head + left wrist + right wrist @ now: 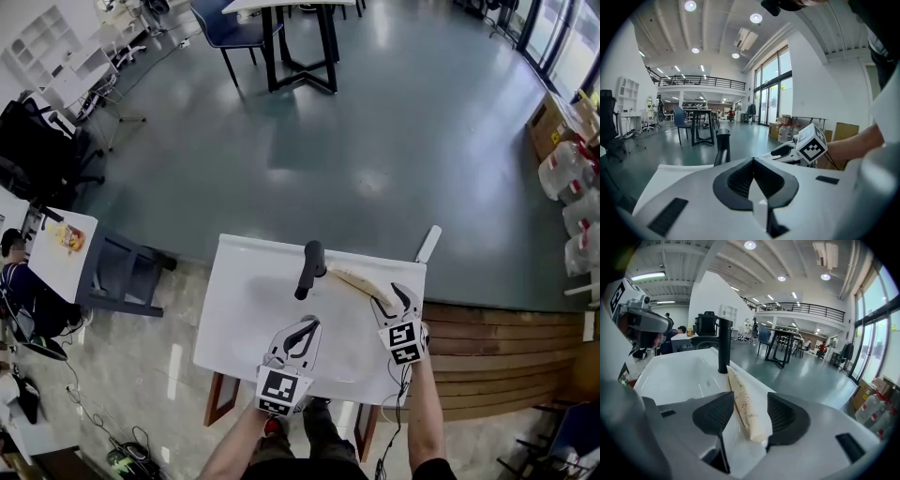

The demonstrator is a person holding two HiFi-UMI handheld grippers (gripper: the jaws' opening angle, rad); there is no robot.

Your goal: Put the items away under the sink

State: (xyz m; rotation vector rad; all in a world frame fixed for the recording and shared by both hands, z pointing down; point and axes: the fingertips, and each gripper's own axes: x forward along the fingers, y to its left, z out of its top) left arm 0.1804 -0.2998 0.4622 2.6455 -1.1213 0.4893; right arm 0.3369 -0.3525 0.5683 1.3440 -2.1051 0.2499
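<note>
- The left claw (307, 325) (753, 160) is held over the near part of the white sink (246, 298), with its jaws pressed together and nothing between them.
- The black tap (309, 268) (722, 148) (724, 345) is seen standing upright at the back rim of the sink, beyond the left claw.
- A cream paper packet (354, 277) (746, 409) is laid flat along the rim just right of the tap, its far end reaching the tap's base.
- The right claw (395, 300) (750, 398) is tilted down at the packet's near end with its jaws spread. The packet is seen between them but is not pinched.
</note>
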